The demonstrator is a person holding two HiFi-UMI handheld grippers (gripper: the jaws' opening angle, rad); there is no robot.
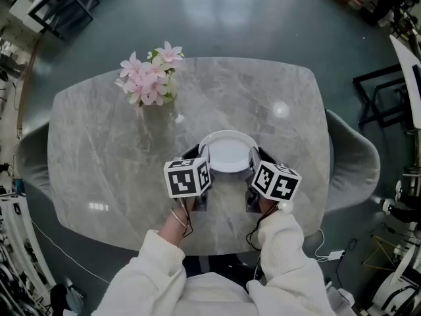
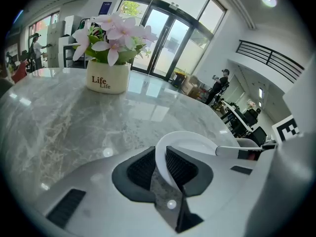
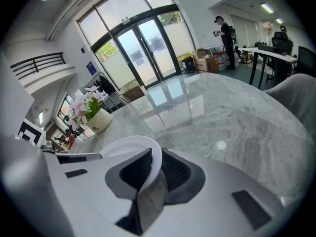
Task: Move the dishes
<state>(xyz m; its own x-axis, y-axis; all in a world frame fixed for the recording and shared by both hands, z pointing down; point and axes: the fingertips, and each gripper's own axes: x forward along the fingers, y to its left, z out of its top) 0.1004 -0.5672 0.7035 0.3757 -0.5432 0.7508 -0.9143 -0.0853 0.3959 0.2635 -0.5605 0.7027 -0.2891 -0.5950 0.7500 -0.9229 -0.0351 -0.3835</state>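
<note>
Plate (image 1: pixel 227 151) before "Life" flowerpot (image 2: pixel 107 78)

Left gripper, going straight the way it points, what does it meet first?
The white plate, whose rim its jaws clamp. Beyond that the marble table looks free; the flower pot seems left of its line.

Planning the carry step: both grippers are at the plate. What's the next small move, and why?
Probably lift the white plate slightly, both grippers rising together to keep it level: the left gripper and right gripper each have jaws shut on opposite rims; the flower pot stands apart.
</note>
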